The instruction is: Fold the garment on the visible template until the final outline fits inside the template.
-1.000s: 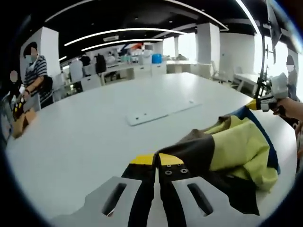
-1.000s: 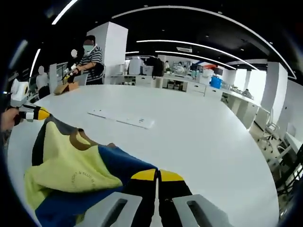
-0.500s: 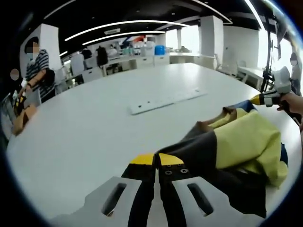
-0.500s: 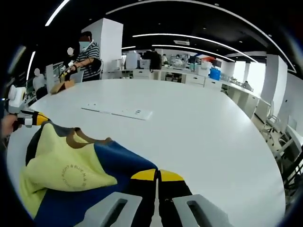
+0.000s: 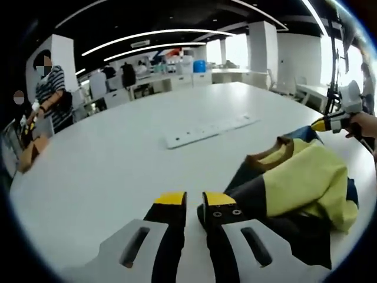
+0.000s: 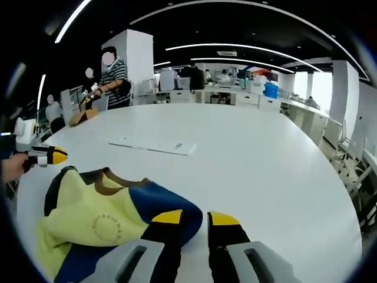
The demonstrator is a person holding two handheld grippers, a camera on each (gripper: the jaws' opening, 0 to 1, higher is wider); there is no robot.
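1. Left gripper view: the garment (image 5: 294, 183) was seen lying bunched on the white table (image 5: 106, 165), a yellow, dark grey and blue heap with a brown collar, just to the right of the left gripper (image 5: 195, 200). That gripper's jaws were parted, with nothing between them; the right-hand jaw lay at the cloth's edge.
2. In the right gripper view the same heap (image 6: 106, 218) was shown to the left of the right gripper (image 6: 196, 218), whose jaws were likewise parted and empty, the left one overlapping the blue edge.
3. The folding was judged far from done: the cloth was crumpled, no neat outline had been formed, and flattening and folding were all left.
4. A flat white strip (image 5: 211, 127) lay well apart from the garment; whether it was the template could not be told.
5. The table was broad, pale and rounded. An open office with desks, pillars and ceiling light strips was seen beyond, and a person in a striped top (image 6: 115, 85) stood at the far edge.
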